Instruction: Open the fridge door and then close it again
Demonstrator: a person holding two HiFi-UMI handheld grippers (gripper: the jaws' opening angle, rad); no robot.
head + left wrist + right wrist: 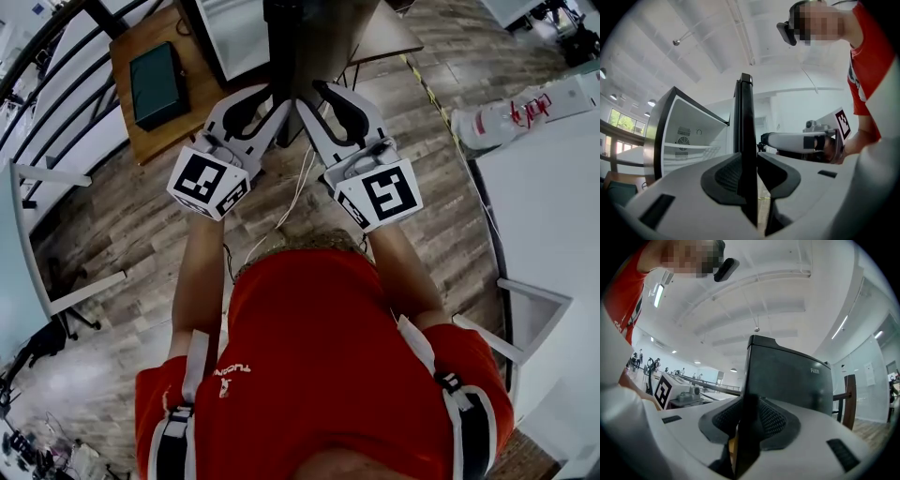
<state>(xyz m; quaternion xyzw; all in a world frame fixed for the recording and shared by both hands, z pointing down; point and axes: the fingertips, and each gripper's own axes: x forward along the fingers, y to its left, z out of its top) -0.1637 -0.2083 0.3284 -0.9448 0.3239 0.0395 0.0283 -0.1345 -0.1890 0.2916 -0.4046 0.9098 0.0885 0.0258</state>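
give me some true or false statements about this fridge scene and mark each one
1. The fridge stands open. True.
2. Only the left tool is at the door. False: the door's edge sits between the jaws of both the left tool and the right tool.
3. The door's outer face is white. False: it is dark.
4. The person wears a red shirt. True.
5. The floor is carpeted. False: it is wood planks.
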